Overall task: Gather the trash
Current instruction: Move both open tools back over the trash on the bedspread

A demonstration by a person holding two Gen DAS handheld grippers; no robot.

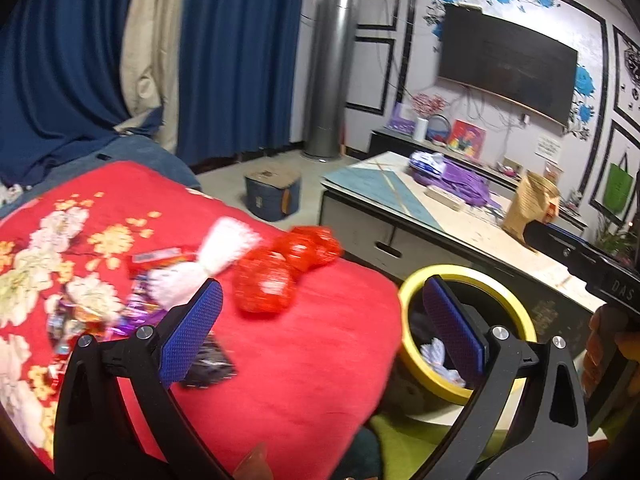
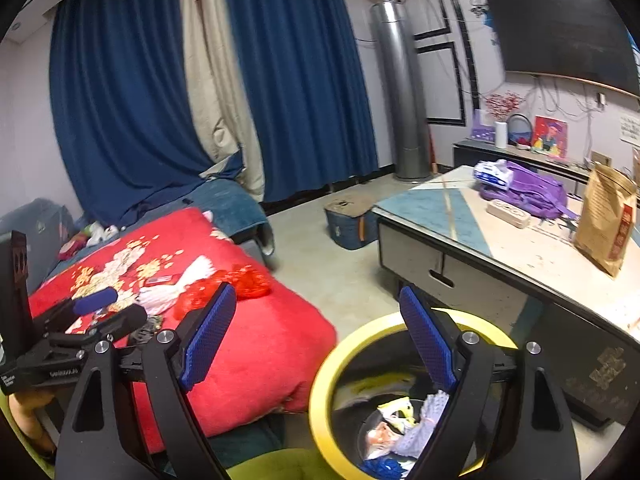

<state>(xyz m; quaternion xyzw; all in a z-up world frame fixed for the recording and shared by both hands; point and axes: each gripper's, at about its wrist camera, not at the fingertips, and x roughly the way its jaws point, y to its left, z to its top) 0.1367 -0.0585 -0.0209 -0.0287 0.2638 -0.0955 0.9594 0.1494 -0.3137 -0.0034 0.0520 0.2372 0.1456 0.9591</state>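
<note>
A yellow-rimmed bin [image 2: 320, 392] stands on the floor between the red floral blanket [image 2: 256, 344] and the low coffee table [image 2: 520, 256]. Inside its dark interior lie several scraps: a yellow-and-white wrapper [image 2: 398, 410], a pale lavender knitted piece [image 2: 426, 420], something pinkish-white, and a blue item at the bottom edge, all loosely heaped. The right gripper [image 2: 316, 340] hangs above the bin's near rim with its 2 blue-padded fingers spread wide and nothing between them. The left gripper [image 1: 320, 328] is spread just as wide and empty, one finger over the blanket and the other over the bin [image 1: 516, 308], where pale scraps [image 1: 438, 358] show. On the blanket [image 1: 304, 360] the remaining trash lies scattered: a red mesh net [image 1: 280, 276], a white tassel-like bundle [image 1: 204, 268] touching it, shiny purple and multicolour wrappers [image 1: 136, 312] beside that, and a dark packet [image 1: 210, 364] just under the left finger. From the right wrist view the left gripper [image 2: 108, 308] appears low over the same pile. On the table sit a brown paper bag [image 2: 608, 220], standing upright, and a purple backpack [image 2: 528, 192]. A blue storage box [image 2: 348, 220] with a brown top rests on the floor near the blue curtains [image 2: 304, 80].
</note>
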